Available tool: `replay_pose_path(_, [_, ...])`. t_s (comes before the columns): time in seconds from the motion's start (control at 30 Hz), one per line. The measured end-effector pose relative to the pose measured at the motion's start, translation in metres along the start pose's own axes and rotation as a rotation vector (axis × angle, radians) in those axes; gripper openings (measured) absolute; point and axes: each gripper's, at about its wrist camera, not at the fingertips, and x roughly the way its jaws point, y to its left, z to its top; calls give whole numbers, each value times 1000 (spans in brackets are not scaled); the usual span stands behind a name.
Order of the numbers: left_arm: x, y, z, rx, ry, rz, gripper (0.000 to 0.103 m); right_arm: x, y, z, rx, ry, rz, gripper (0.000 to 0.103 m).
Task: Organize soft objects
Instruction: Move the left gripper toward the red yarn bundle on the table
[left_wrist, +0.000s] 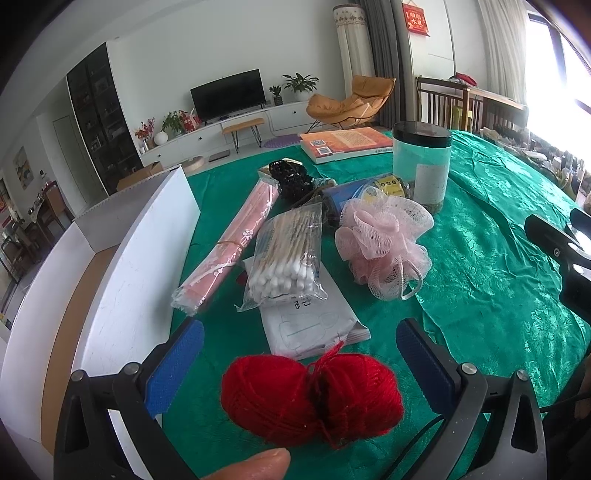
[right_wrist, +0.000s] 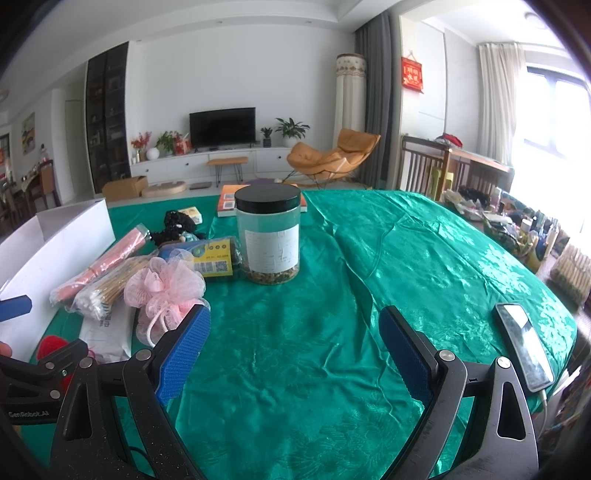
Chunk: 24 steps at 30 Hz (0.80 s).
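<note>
A red yarn ball (left_wrist: 312, 397) lies on the green cloth between the wide-apart blue pads of my left gripper (left_wrist: 301, 365), which is open around it without touching. Beyond it lie a white wipes pack (left_wrist: 314, 325), a bag of cotton swabs (left_wrist: 284, 262), a pink roll (left_wrist: 229, 243) and a pink mesh bath pouf (left_wrist: 384, 243). The right wrist view shows the pouf (right_wrist: 166, 291) just left of my right gripper (right_wrist: 295, 339), which is open over bare cloth. A sliver of the red yarn (right_wrist: 51, 345) shows at that view's left edge.
A white open box (left_wrist: 122, 280) stands at the left of the table. A black-lidded clear jar (right_wrist: 269, 236), a blue packet (right_wrist: 207, 258), a black item (right_wrist: 177, 223) and an orange book (left_wrist: 345, 144) sit further back. A phone (right_wrist: 524, 345) lies at the right edge.
</note>
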Motion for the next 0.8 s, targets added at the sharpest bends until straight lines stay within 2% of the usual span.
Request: replay_pose_path(0.8, [4, -1, -7, 13, 21, 11, 103, 0, 0, 1, 1, 2, 1, 94])
